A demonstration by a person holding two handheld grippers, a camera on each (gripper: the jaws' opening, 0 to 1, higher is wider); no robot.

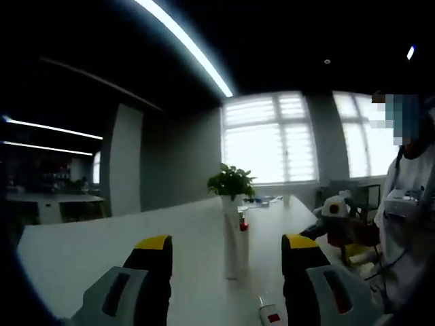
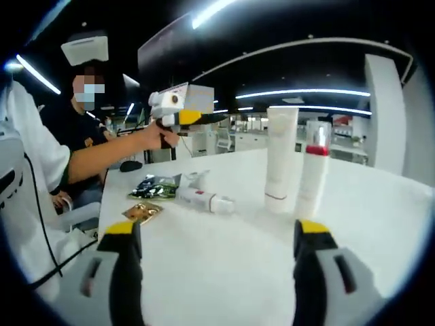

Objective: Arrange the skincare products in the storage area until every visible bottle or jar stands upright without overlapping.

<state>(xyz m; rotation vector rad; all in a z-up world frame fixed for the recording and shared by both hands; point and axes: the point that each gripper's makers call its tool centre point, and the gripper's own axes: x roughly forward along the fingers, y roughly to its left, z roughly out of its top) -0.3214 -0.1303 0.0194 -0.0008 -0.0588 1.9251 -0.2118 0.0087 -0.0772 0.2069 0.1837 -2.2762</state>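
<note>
In the left gripper view a tall white tube [image 1: 232, 241] stands upright on the white table [image 1: 102, 244], with a red-banded white bottle [image 1: 242, 224] close behind it. My left gripper [image 1: 226, 248] is open, short of the tube. A small white tube [image 1: 267, 314] lies flat near the right jaw. In the right gripper view the tall tube [image 2: 281, 159] and the red-banded bottle [image 2: 314, 170] stand side by side. The small tube [image 2: 204, 199] lies on its side to their left. My right gripper [image 2: 217, 231] is open and holds nothing.
A green sachet [image 2: 153, 187] and a gold sachet [image 2: 143, 212] lie left of the flat tube. A person's hand holds another gripper [image 2: 180, 112] above the table at the left. A potted plant [image 1: 231, 182] stands behind the bottles. A person in white [image 1: 408, 197] is at the right.
</note>
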